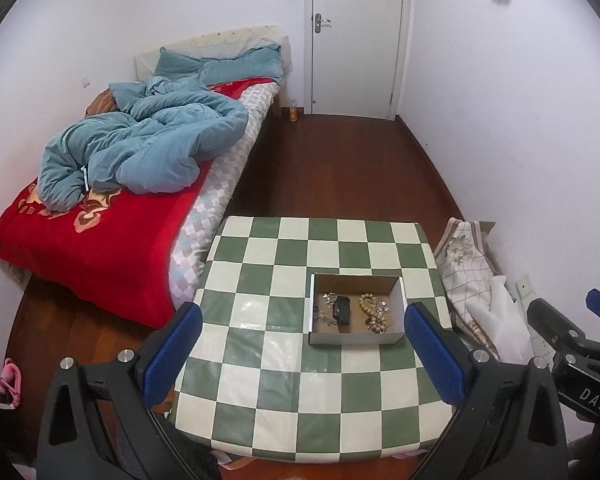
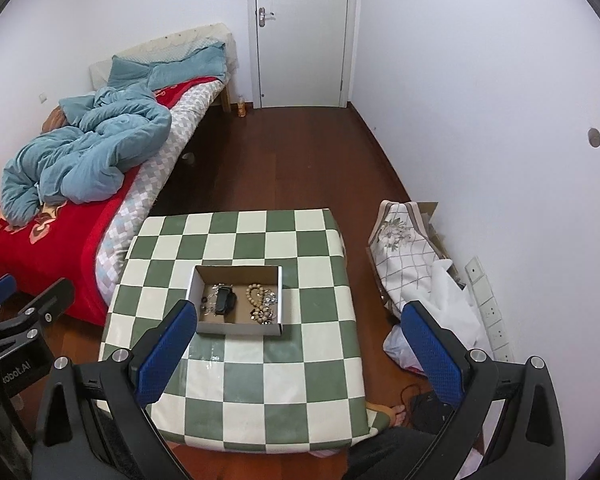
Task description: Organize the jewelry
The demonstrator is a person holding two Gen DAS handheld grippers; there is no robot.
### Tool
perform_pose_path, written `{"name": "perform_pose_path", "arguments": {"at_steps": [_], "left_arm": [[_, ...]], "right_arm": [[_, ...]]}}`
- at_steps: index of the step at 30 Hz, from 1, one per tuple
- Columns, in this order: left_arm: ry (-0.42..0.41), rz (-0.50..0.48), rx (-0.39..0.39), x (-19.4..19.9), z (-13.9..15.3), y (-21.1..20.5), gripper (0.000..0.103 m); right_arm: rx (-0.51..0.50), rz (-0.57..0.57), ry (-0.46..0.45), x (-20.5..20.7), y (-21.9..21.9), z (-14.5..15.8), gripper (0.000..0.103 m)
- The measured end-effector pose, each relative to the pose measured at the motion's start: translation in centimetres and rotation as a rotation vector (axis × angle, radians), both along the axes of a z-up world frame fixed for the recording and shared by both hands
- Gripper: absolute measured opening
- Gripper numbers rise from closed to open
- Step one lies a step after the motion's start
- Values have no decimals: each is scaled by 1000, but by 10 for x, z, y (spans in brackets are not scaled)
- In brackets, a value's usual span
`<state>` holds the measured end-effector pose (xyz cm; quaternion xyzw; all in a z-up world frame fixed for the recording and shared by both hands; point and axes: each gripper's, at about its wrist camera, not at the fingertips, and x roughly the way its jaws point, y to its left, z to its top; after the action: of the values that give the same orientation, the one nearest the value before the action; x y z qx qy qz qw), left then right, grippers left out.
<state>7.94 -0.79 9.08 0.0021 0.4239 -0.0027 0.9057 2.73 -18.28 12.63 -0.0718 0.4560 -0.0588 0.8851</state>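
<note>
A shallow cardboard box (image 1: 356, 338) (image 2: 238, 328) sits on a green-and-white checkered table (image 1: 260, 400) (image 2: 292, 380). Inside lie a black watch-like piece (image 1: 342, 311) (image 2: 225, 302), a wooden bead bracelet (image 1: 371, 309) (image 2: 257, 299) and silver chain jewelry (image 1: 327, 300) (image 2: 213, 294). My left gripper (image 1: 302, 350) hangs open above the table's near side, the box between and beyond its blue pads. My right gripper (image 2: 300, 350) is also open, held high over the table's right half. Both hold nothing.
A bed with a red blanket (image 1: 92, 240) and a blue quilt (image 1: 148, 140) stands left of the table. Folded cloths and a cardboard piece (image 2: 408, 256) lean on the right wall near a power strip (image 2: 490, 312). A white door (image 1: 356, 36) closes the far wall. A person's foot (image 2: 396, 414) rests by the table.
</note>
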Motion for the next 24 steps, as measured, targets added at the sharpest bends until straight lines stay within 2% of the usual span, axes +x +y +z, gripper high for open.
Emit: {"name": "perform_pose_path", "arguments": {"at_steps": [12, 24], "left_arm": [[32, 6, 12, 15, -8, -5, 103], [47, -5, 25, 19, -7, -5, 103]], "right_arm": [[-16, -16, 54, 23, -4, -22, 103], [-14, -17, 79, 28, -4, -30, 103]]}}
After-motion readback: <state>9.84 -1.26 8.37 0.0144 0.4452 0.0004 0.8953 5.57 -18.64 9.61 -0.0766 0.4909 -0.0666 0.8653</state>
